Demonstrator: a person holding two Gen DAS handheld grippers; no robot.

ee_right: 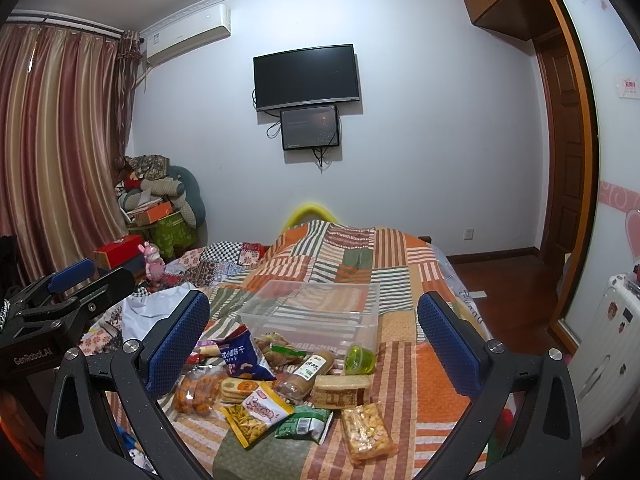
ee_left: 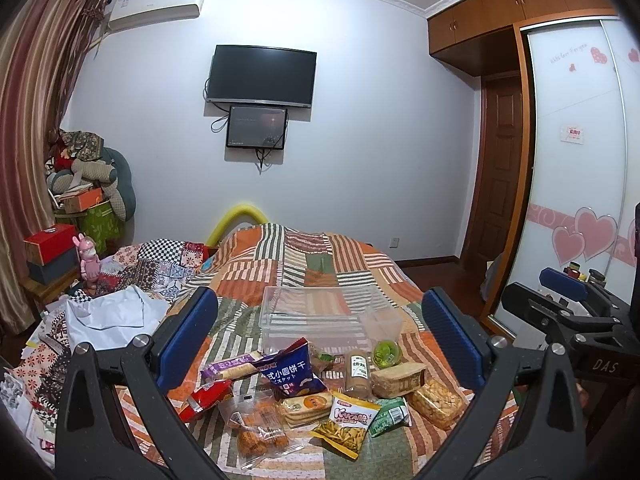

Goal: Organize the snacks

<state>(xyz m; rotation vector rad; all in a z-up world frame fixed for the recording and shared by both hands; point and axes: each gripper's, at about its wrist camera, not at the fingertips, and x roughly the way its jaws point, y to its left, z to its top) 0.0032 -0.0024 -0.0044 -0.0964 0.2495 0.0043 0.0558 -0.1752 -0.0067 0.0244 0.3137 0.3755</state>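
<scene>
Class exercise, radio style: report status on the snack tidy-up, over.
Left gripper open, right gripper open, both empty. Snacks piled on bedspread; clear bin behind, empty. Nothing blocking.

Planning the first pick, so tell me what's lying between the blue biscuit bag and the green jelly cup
In the right wrist view, a brown-and-green wrapped snack and a tan bottle lie between the blue biscuit bag and the green jelly cup.

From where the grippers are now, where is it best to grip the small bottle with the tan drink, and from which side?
Probably grip the bottle across its middle, coming down from above. It lies on its side, neck toward the clear bin, so the round body shows two free flanks. The right gripper is open and nearest.
</scene>
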